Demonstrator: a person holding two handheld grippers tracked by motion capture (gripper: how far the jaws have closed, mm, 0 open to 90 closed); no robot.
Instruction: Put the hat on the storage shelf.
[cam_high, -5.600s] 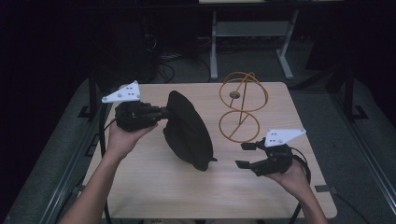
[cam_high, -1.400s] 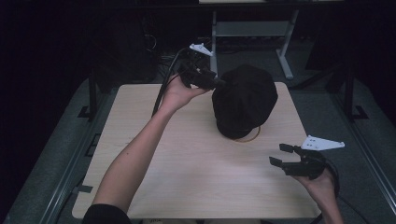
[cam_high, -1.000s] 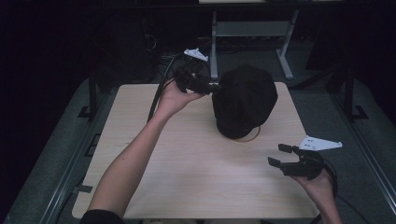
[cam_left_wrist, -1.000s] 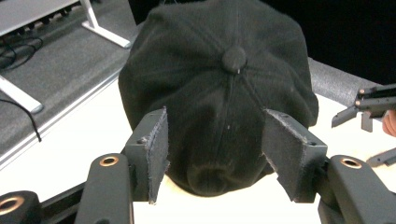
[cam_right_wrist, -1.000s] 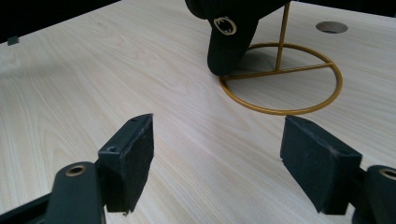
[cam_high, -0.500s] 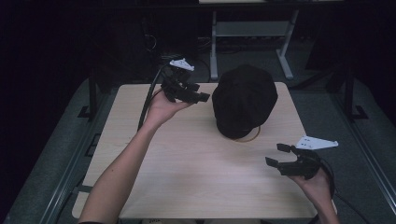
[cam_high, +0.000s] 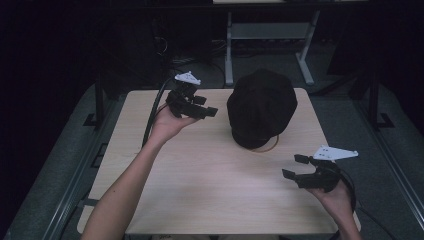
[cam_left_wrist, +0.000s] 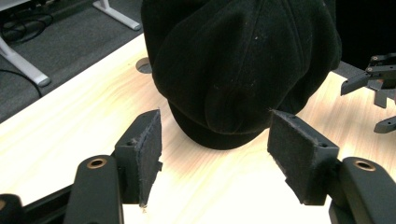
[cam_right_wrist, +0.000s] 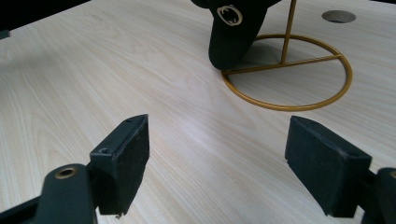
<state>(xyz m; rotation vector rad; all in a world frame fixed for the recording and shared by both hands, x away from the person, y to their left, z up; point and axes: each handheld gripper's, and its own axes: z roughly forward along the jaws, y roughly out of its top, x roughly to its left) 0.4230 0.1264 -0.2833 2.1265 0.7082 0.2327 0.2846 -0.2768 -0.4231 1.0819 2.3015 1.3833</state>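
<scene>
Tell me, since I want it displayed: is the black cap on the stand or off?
On: the black cap drapes over the gold wire stand, both grippers open and apart.

You are at a pale wooden table (cam_high: 200, 190) with a light, straight grain and rounded corners. A round cable hole (cam_right_wrist: 338, 16) is cut through the top near one far corner. Around the table lies dark grey carpeted floor (cam_high: 345, 115), and a dark metal frame rail (cam_high: 75, 180) runs along the table's left side. Beyond the far edge stands a second desk on a light grey metal leg frame (cam_high: 270, 37), its feet resting on the carpet. Loose black cables (cam_high: 175, 50) lie on the floor beside that frame. The room behind is very dark; the light falls mainly on the tabletop.
</scene>
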